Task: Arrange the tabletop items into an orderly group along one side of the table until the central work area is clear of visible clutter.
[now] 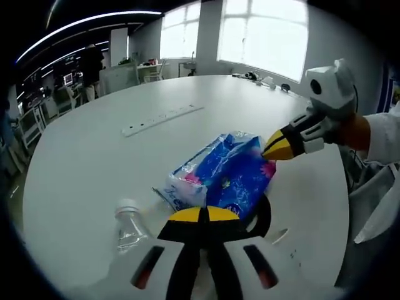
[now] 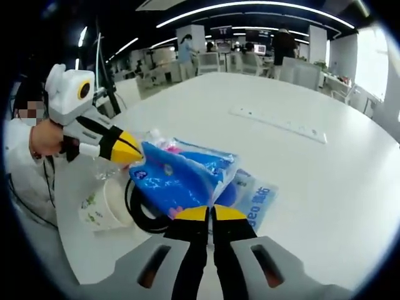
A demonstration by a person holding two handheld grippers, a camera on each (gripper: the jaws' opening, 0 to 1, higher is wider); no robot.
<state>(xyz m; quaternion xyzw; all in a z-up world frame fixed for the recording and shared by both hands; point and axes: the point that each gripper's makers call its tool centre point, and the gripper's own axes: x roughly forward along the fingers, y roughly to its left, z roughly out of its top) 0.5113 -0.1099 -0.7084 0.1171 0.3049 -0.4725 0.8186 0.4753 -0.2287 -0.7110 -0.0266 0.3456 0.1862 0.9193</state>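
Both grippers meet at a blue tissue pack (image 1: pixel 228 178) on the white table (image 1: pixel 87 162). The left gripper (image 1: pixel 201 215) and right gripper (image 2: pixel 210 214) each have jaws closed, apparently pinching its wrapper. Beside it lie a plastic bottle (image 1: pixel 129 226), paper cup (image 2: pixel 106 203) and black ring (image 2: pixel 140 215); farther off, a power strip (image 1: pixel 161 119). Opposed pulls could tear the wrapper.

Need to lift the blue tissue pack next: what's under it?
Under the blue tissue pack lie a black ring and a flat blue-and-white packet. How far either extends beneath the pack is hidden.
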